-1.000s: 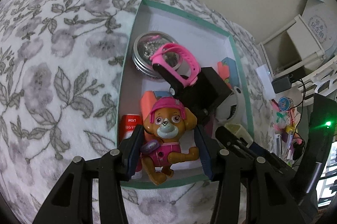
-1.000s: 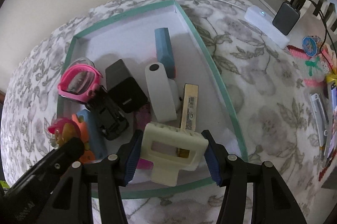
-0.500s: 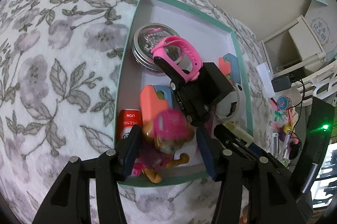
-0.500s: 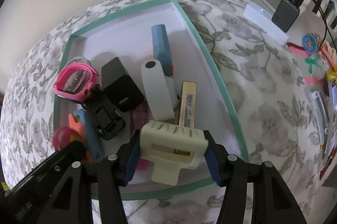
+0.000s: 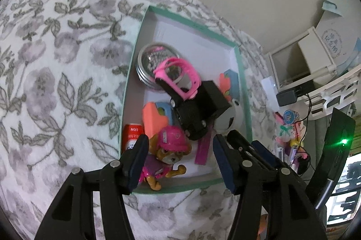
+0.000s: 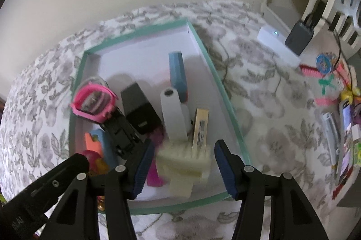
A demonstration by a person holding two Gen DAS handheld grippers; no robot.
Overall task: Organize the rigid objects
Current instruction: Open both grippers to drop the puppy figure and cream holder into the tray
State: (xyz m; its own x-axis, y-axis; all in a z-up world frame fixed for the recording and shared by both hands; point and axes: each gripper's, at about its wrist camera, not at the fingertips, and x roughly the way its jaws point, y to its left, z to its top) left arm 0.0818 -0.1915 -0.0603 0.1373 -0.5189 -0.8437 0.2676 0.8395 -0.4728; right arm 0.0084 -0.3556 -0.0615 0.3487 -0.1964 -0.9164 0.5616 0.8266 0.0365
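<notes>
A green-rimmed white box [image 5: 136, 73] [image 6: 204, 52] sits on a floral blanket and holds several small items. A pink-hatted toy dog [image 5: 168, 155] lies in its near corner, loose between the open fingers of my left gripper [image 5: 179, 161]. A cream plastic brush [image 6: 183, 164] lies in the box near its front edge, free between the open fingers of my right gripper [image 6: 183, 168]. A pink watch [image 5: 177, 75] [image 6: 92, 102], a black block [image 5: 212, 97] [image 6: 141, 111], a white roll [image 6: 172, 113] and a round tin [image 5: 147, 59] lie further in.
The floral blanket [image 5: 56, 82] surrounds the box. To the right are a white charger block [image 6: 278, 47] with a dark adapter [image 6: 300, 36], hair clips and small toys [image 6: 325, 64]. A white shelf unit [image 5: 302, 59] stands by the wall.
Both grippers opened. The toy dog dropped from my left gripper into the box's near corner. The cream brush left my right gripper and now rests in the box.
</notes>
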